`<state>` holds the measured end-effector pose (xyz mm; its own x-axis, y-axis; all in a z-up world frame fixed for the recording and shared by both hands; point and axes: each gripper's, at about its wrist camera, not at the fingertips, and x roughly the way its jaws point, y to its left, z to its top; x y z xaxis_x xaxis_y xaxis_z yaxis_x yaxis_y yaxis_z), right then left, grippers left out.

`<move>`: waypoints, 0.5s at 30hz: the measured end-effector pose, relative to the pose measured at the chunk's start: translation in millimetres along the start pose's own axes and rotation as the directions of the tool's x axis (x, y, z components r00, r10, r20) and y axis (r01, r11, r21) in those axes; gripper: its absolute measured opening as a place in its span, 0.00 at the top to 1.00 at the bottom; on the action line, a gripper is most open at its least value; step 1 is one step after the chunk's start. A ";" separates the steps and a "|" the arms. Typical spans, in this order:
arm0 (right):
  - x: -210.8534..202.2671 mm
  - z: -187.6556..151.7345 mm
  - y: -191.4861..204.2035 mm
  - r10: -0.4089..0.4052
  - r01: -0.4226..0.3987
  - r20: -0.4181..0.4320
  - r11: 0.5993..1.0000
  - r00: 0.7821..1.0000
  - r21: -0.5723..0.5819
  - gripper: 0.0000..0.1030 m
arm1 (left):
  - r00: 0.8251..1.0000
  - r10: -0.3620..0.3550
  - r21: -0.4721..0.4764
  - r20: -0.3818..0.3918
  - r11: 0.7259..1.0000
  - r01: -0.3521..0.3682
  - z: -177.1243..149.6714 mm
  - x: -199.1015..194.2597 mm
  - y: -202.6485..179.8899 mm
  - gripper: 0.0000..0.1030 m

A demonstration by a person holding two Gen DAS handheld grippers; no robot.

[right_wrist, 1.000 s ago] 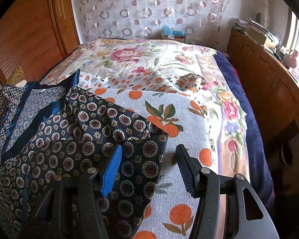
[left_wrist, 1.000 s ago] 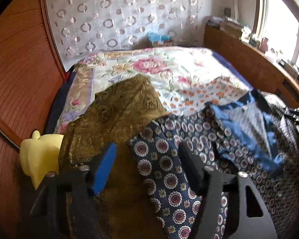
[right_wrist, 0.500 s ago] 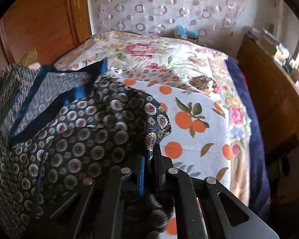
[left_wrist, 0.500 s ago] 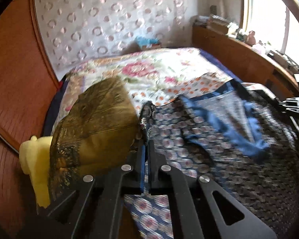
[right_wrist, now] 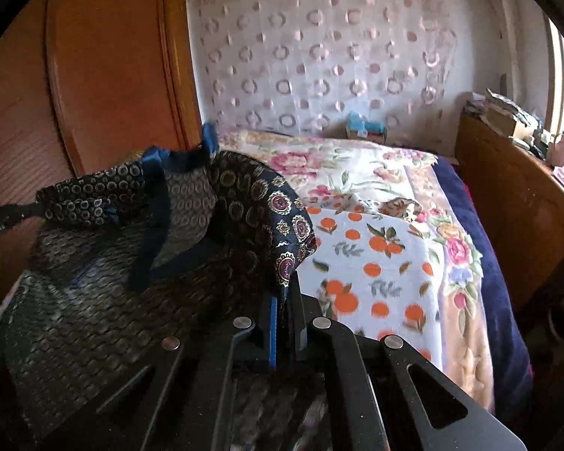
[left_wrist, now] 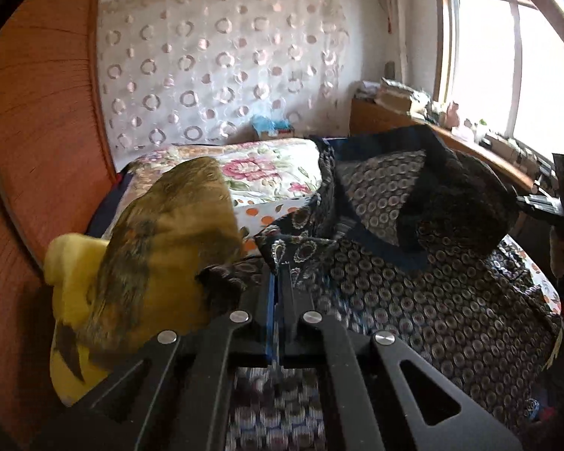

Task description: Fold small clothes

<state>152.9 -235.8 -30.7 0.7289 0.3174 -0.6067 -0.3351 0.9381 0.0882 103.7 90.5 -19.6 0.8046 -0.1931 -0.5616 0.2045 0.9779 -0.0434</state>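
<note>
Lifting stage in hand: left claw (left_wrist: 278, 278) is clamped on one corner of the navy patterned garment (left_wrist: 413, 293), right claw (right_wrist: 282, 300) on another, cloth raised over the bed (right_wrist: 394, 263) near its foot edge. Next move, judged: carry corners forward evenly to fold.

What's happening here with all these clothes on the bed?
A person holding a two-finger gripper in each hand is folding a dark patterned garment. The left gripper and the right gripper are each clamped on an edge of it, holding it raised above the floral bedspread. An olive-gold cloth lies beside it, and an orange-print cloth is spread underneath.
</note>
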 end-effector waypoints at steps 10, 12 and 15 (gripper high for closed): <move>-50.5 -86.1 -9.1 0.005 -0.002 -0.039 0.996 0.999 0.087 0.97 | 0.999 0.044 -0.142 0.032 0.989 -0.039 -67.1 -52.7 20.5 0.98; -57.5 -99.5 -11.1 0.006 0.000 -0.053 0.995 0.999 0.103 0.97 | 0.997 0.054 -0.148 0.049 0.988 -0.046 -74.4 -62.1 23.6 0.98; -67.1 -112.5 -13.4 0.003 0.006 -0.071 0.993 0.997 0.117 0.97 | 0.996 0.066 -0.162 0.064 0.985 -0.054 -83.3 -75.5 24.0 0.98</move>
<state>41.3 -285.3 -80.0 0.6839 0.3092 -0.6608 -0.2585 0.9497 0.1769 1.3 135.2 -47.1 0.8504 -0.1334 -0.5090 0.0676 0.9870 -0.1458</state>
